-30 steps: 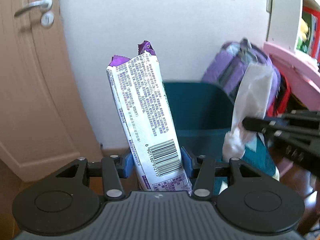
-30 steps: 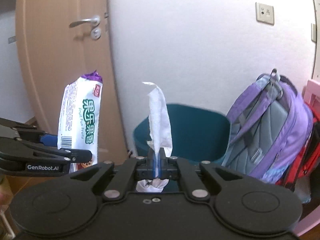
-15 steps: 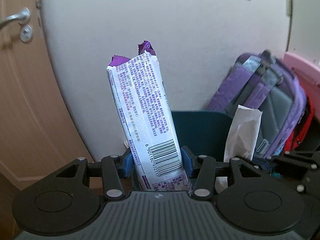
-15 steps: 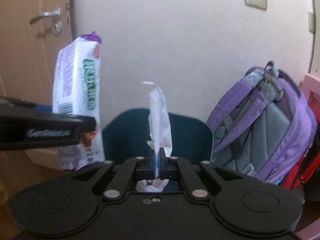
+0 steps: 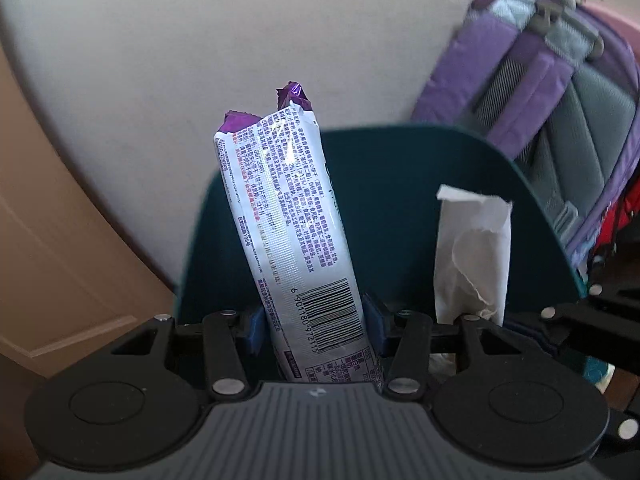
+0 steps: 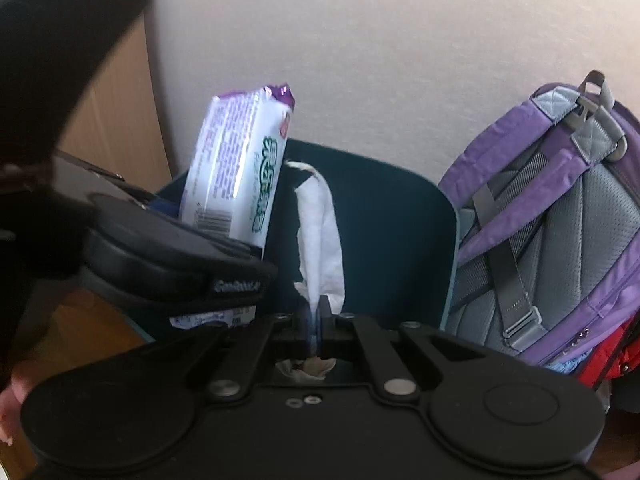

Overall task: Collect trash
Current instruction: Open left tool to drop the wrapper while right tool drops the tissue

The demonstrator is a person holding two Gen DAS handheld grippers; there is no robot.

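Snack wrapper [image 5: 298,236], white with purple ends and a barcode, stands nearly upright, tilted slightly left, clamped between the blue pads of the left gripper [image 5: 314,330]. It sits in front of the open mouth of the dark teal trash bin [image 5: 520,216]. Crumpled white tissue [image 6: 322,240] is pinched tight in the right gripper [image 6: 318,320], upright, just right of the wrapper and also before the bin opening. In the right wrist view the left gripper body crosses the lower left, overlapping the wrapper base. Purple and grey backpack [image 6: 560,216] leans against the white wall [image 6: 400,48], touching the bin's right side. Wooden door [image 5: 48,240] at left.
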